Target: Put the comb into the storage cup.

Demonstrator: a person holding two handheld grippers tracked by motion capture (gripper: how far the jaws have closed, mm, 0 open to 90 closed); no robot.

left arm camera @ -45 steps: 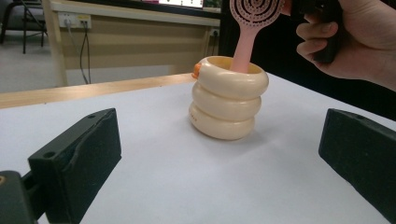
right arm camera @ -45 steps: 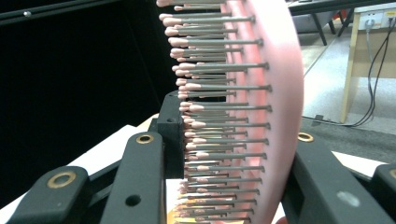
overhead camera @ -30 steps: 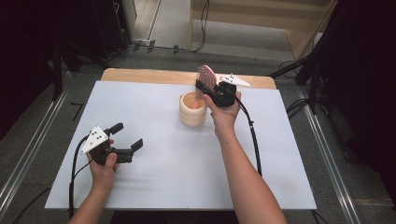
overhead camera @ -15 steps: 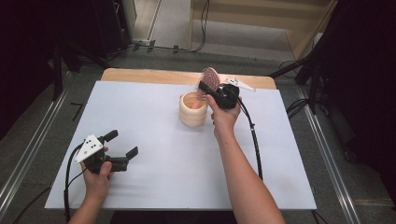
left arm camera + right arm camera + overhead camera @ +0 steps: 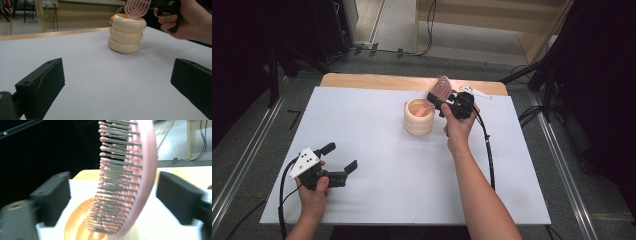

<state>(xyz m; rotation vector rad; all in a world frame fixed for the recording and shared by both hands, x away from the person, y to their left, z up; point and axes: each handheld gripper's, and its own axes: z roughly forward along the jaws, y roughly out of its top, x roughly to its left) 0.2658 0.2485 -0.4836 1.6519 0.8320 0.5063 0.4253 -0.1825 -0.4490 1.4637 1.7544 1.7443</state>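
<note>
- My right gripper sits near the far edge of the table, right of its middle, just beside the cream ribbed holder.
- Its jaws have just been opening; in the right gripper view they stand wide, one on each side of the pink hairbrush, and I see a gap between each pad and the brush.
- The hairbrush stands handle-down in the holder, its bristled head rising above the rim and leaning toward my right gripper; in the high view the head pokes up past the holder's far right side.
- In the left gripper view the brush head shows above the holder, with my right hand just beside it.
- The holder itself stands upright on the white sheet, toward the far edge and a little right of centre.
- My left gripper is held over the near left corner of the table, well apart from the holder.
- Its jaws are spread wide with nothing between them; the left gripper view shows bare sheet between the two black pads.
</note>
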